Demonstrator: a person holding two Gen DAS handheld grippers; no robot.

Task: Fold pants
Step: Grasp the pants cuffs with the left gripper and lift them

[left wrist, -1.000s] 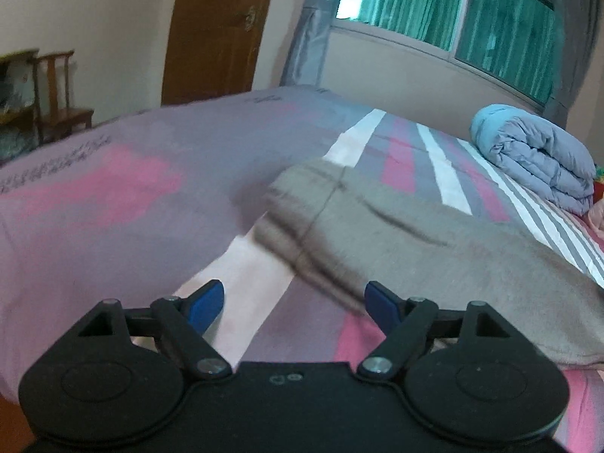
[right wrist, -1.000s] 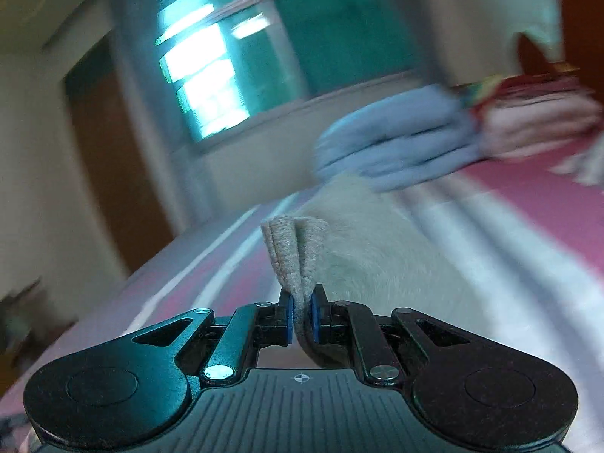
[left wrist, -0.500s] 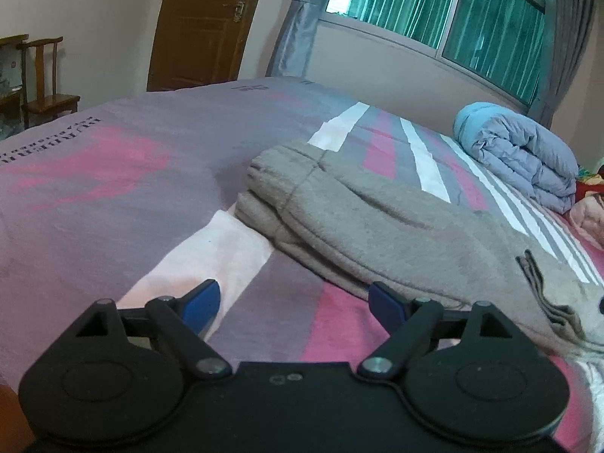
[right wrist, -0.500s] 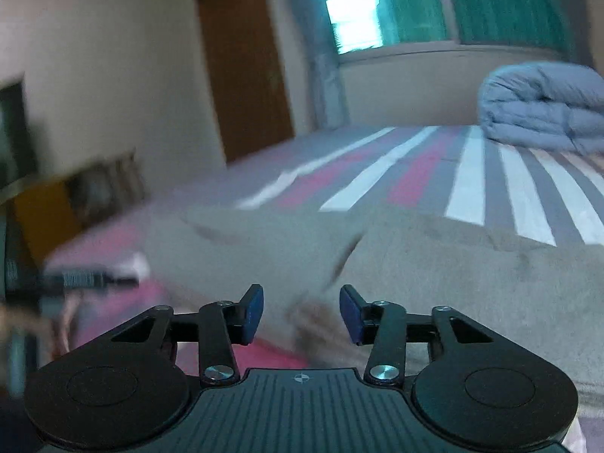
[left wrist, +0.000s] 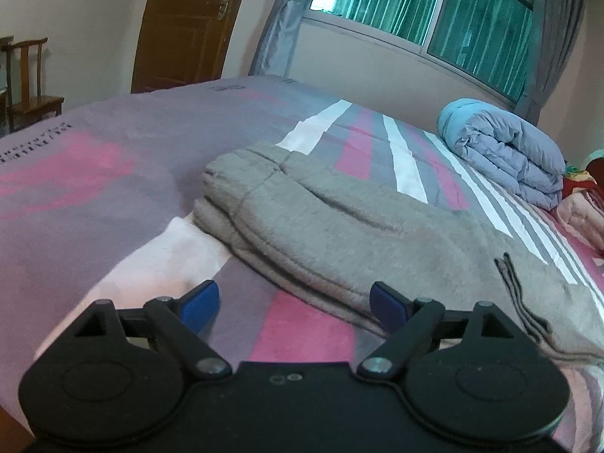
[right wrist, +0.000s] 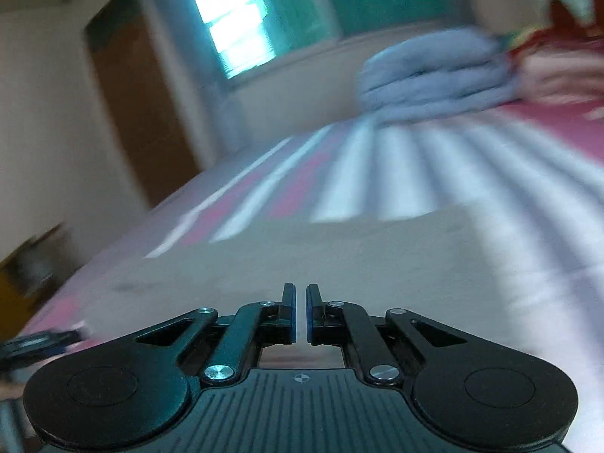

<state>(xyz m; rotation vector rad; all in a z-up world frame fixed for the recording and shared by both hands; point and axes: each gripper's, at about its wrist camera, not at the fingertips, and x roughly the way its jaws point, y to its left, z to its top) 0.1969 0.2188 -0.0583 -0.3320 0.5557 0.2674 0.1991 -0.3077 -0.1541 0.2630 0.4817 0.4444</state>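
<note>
Grey pants [left wrist: 339, 234] sharp left, blurred right

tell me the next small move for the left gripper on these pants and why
Probably ease the left gripper forward and down onto the near folded edge of the grey pants. Its jaws stand wide open with nothing between them, that edge lies just ahead on the bed, and the right gripper is shut on nothing, so no one holds the cloth.
</note>
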